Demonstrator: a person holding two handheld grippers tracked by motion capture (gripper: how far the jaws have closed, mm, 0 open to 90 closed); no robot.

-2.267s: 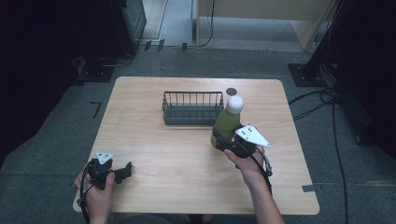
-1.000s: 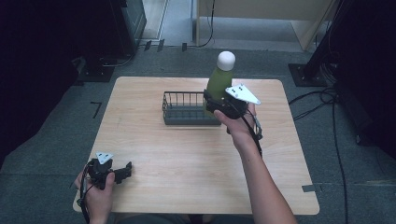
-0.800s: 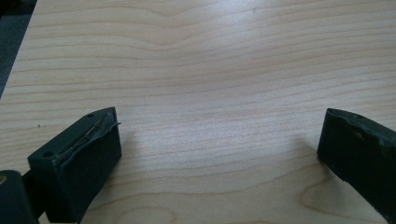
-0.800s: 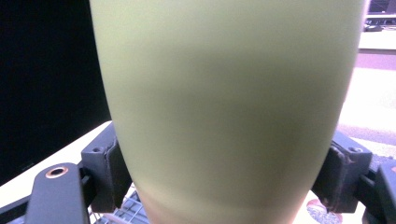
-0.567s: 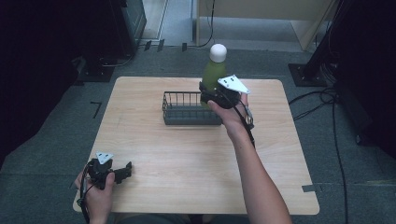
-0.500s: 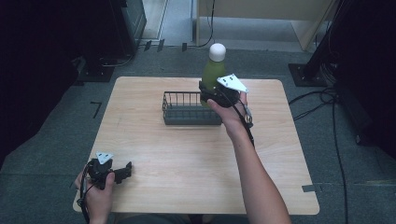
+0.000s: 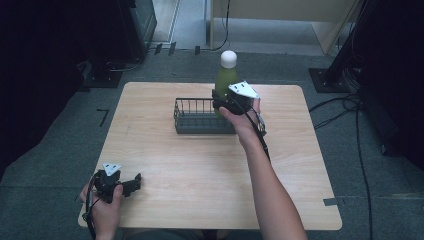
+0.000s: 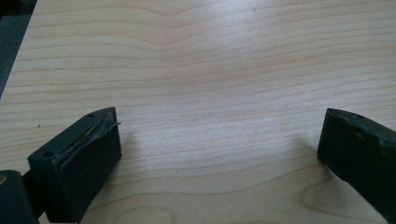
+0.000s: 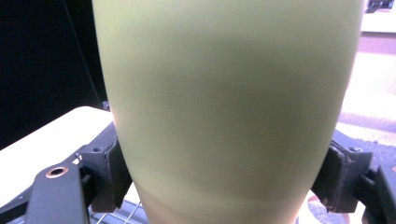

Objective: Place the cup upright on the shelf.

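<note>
Sitting on a grey floor, the wooden bench [image 7: 210, 165] is the biggest thing. A dark wire basket [image 7: 197, 116] rests on it near the middle of the far edge. A green bottle [image 7: 226, 82] with a white cap stands upright at the right end of the basket, held up by the right tongs [image 7: 220, 102]. I cannot tell if its bottom is over the basket or just behind it. In the right gripper view the two black jaws press on both sides of the bottle [image 9: 229, 107], clenched tight on it. The left tongs [image 7: 131, 182] rest at the near left corner of the bench, in the person's left hand [image 7: 102, 210]. Those left tongs [image 8: 217, 154] are released, with bare wood between them.
</note>
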